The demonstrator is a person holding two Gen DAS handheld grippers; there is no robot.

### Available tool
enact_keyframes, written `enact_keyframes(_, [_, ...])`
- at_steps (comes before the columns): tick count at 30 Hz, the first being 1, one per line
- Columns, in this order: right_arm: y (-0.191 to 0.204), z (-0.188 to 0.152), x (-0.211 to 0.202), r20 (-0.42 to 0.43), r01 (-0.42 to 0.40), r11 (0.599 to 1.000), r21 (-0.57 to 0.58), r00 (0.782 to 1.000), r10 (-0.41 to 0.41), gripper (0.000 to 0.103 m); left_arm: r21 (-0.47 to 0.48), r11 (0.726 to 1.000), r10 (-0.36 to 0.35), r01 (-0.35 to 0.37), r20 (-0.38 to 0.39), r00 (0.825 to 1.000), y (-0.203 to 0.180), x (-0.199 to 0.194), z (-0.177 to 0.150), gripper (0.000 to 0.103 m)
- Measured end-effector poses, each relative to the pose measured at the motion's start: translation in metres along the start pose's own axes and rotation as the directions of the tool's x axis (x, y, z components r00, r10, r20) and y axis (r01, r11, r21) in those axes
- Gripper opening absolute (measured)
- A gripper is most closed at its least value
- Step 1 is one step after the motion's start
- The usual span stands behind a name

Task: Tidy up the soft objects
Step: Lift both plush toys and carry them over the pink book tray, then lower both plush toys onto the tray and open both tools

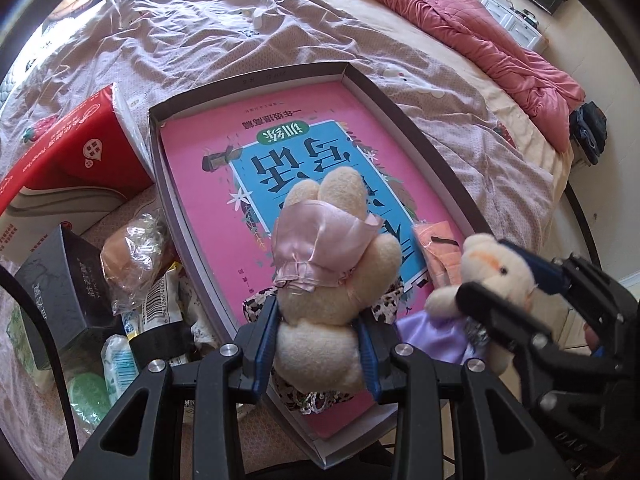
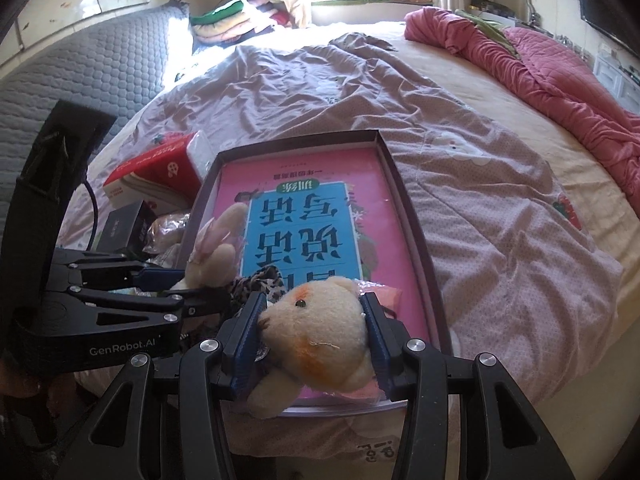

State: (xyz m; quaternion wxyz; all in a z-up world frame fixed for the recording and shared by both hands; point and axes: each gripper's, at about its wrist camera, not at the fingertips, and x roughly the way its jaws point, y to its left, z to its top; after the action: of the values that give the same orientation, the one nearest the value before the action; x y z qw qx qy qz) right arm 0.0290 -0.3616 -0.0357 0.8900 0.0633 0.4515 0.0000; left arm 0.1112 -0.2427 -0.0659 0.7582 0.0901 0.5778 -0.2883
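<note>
Right wrist: "GenRobot.AI" on left claw (image 2: 208, 280)

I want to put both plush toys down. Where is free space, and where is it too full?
Free: far half of the pink book inside the box, and the bedsheet between the box and the pink quilt. Crowded: beside the box, around the red tissue pack and black carton.
</note>
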Motion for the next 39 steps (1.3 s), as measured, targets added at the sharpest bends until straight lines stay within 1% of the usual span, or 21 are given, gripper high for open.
enact_keyframes(4, [0.004, -0.006, 0.012, -0.028, -0.019, 1.0, -0.018, 0.999, 0.018, 0.05, -0.014, 1.0, -0.009, 0.009, -0.003, 1.0, 0.004, 0.004, 0.003, 0.037])
enact_keyframes(8, [0.009, -0.01, 0.021, -0.022, -0.037, 0.999, -0.03, 0.999, 0.036, 0.05, -0.02, 1.0, -0.012, 0.012, -0.007, 1.0, 0.006, 0.008, 0.007, 0.037])
enact_keyframes(13, [0.016, -0.014, 0.032, -0.014, 0.005, 0.998, -0.061, 1.0, -0.006, 0.052, -0.028, 0.999, -0.018, 0.017, -0.012, 1.0, 0.007, 0.012, 0.01, 0.037])
enact_keyframes(22, [0.01, -0.013, 0.035, -0.019, 0.013, 0.999, -0.049, 1.0, -0.014, 0.053, -0.043, 0.999, -0.023, 0.022, -0.036, 0.999, 0.009, 0.02, 0.016, 0.038])
enact_keyframes(26, [0.007, -0.013, 0.03, -0.012, 0.03, 0.998, -0.057, 0.999, -0.031, 0.063, -0.05, 0.999, -0.021, 0.019, -0.045, 0.999, 0.009, 0.023, 0.018, 0.039])
enact_keyframes(28, [0.004, -0.013, 0.028, -0.014, 0.035, 0.998, -0.057, 0.999, -0.036, 0.063, -0.052, 0.998, -0.022, 0.02, -0.051, 0.998, 0.008, 0.025, 0.019, 0.04])
enact_keyframes(31, [-0.004, -0.012, 0.02, -0.002, 0.042, 0.999, -0.034, 0.999, -0.042, 0.063, -0.049, 0.999, -0.021, 0.018, -0.058, 0.998, 0.007, 0.026, 0.019, 0.042])
enact_keyframes(33, [-0.01, -0.011, 0.016, 0.009, 0.04, 0.999, -0.013, 0.999, -0.04, 0.065, -0.048, 0.999, -0.025, 0.023, -0.06, 0.998, 0.006, 0.026, 0.018, 0.049])
enact_keyframes(35, [-0.017, -0.009, 0.011, 0.016, 0.048, 0.999, 0.02, 0.999, -0.048, 0.068, -0.046, 0.999, -0.027, 0.024, -0.065, 0.998, 0.005, 0.027, 0.017, 0.053])
enact_keyframes(39, [-0.027, -0.008, 0.004, 0.031, 0.049, 0.996, 0.068, 0.998, -0.051, 0.068, -0.045, 0.999, -0.026, 0.024, -0.063, 0.998, 0.003, 0.026, 0.015, 0.058])
